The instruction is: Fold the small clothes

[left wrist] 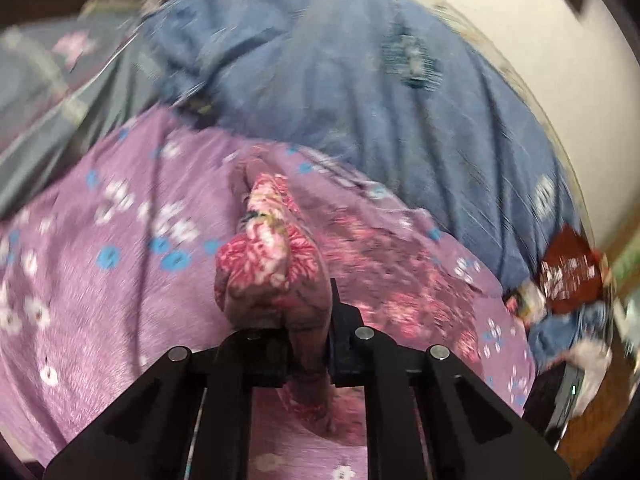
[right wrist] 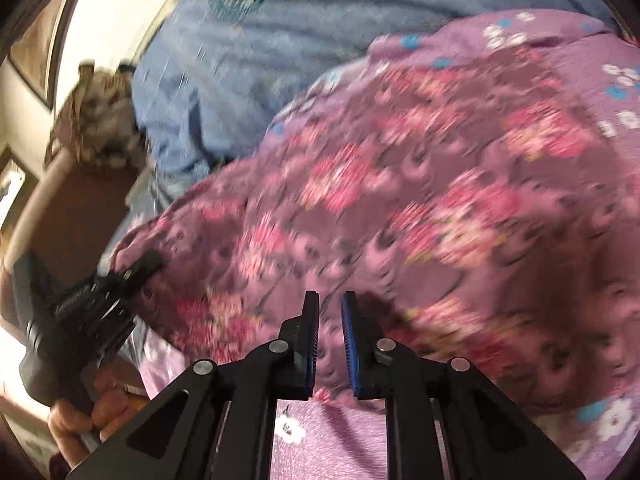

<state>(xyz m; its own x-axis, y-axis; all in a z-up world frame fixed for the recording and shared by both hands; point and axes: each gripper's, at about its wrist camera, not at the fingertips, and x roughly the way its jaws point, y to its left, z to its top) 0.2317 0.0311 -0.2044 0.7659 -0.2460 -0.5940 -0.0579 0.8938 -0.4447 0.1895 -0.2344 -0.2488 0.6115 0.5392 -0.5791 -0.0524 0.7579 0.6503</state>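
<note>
A small garment (left wrist: 264,256) in dusky pink with red and white flowers lies on a purple flowered sheet (left wrist: 120,240). My left gripper (left wrist: 304,320) is shut on a bunched corner of it, and the cloth rises in a fold ahead of the jaws. In the right wrist view the garment (right wrist: 400,200) spreads wide across the sheet (right wrist: 320,440). The left gripper (right wrist: 136,272) pinches its far left corner there. My right gripper (right wrist: 330,300) stands at the near hem, its blue-padded jaws almost together with the cloth's edge between them. Both views are blurred.
A rumpled blue quilt (left wrist: 340,80) lies behind the purple sheet, with grey bedding (left wrist: 40,80) at the left. A red patterned item (left wrist: 572,276) sits at the right edge. A person's hand (right wrist: 80,420) holds the left gripper. A patterned bag (right wrist: 100,120) rests on brown furniture by the wall.
</note>
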